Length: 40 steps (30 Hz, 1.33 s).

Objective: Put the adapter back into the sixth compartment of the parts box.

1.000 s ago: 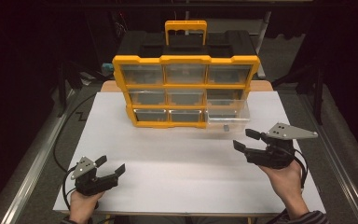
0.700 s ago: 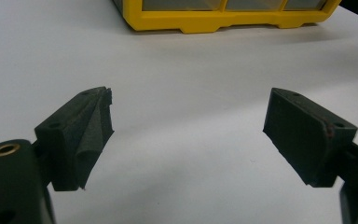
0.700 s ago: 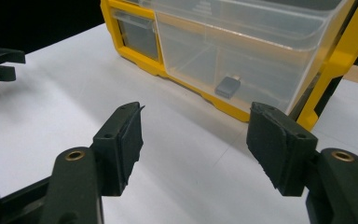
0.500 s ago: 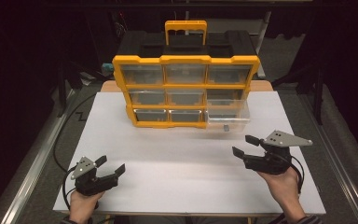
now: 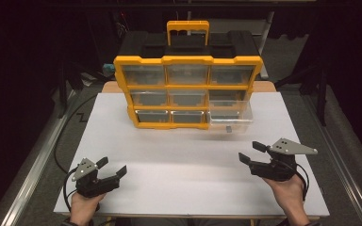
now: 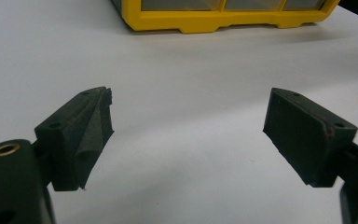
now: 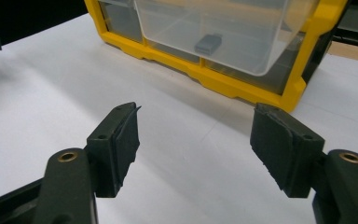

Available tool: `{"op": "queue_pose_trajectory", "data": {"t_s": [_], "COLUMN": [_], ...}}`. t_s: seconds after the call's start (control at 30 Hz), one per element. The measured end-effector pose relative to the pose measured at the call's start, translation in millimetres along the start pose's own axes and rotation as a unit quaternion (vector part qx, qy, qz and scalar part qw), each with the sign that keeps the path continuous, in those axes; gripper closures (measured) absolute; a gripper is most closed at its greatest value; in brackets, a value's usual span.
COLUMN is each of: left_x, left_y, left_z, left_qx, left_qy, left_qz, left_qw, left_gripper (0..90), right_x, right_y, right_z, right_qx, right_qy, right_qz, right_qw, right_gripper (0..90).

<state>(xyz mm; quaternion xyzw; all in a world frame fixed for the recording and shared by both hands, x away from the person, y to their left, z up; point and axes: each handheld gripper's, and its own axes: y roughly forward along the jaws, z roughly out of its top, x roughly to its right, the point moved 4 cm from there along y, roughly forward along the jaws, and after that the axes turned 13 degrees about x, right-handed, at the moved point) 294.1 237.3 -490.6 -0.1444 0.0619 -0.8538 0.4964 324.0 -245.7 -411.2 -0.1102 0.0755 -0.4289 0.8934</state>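
Looking along the right claw [image 7: 196,140], we see its jaws spread wide, having just been opening, with nothing between them and only the white tabletop [image 5: 179,155] below. Our left claw [image 5: 112,170] is spread wide too, empty, near the table's front left corner. Each jaw carries a flat, matte black pad [image 7: 126,135] with rough, worn edges. Ahead of the right claw sits the yellow plastic cabinet [image 5: 188,60], boxy, with see-through drawers. Its bottom right clear drawer [image 5: 231,120] is pulled out, and a small dark block [image 7: 208,43] lies inside it. The claw stays well apart from the drawer.
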Motion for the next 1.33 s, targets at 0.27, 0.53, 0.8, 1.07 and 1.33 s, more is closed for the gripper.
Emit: {"op": "queue_pose_trajectory", "data": {"t_s": [0.27,0.53,0.8,1.07,1.33], "left_x": [-0.2,-0.1,-1.6,-2.0,-1.3], "left_y": [-0.6,-1.3,-2.8,-2.5,-2.3], "left_z": [0.2,0.3,1.1,1.1,1.2], "left_qx": [0.001,0.002,0.007,0.007,0.007], "left_qy": [0.001,0.003,-0.002,-0.004,-0.002], "left_qz": [0.001,0.000,0.003,0.004,0.002], "left_qw": [1.0000,1.0000,1.0000,1.0000,1.0000], "left_gripper": [16.2,16.2,16.1,16.1,16.1], "right_x": [8.5,25.0,44.5,51.0,51.3], "right_y": [-3.2,-14.3,-35.8,-53.7,-58.6], "right_z": [-11.1,-29.4,-60.8,-76.4,-80.0], "right_qx": [0.004,0.028,0.038,0.054,0.057], "right_qy": [0.005,0.015,0.046,0.055,0.056], "right_qz": [-0.013,-0.045,-0.078,-0.099,-0.107], "right_qw": [0.9999,0.9985,0.9952,0.9921,0.9911], "right_gripper": [31.3,30.4,27.9,27.0,27.0]}}
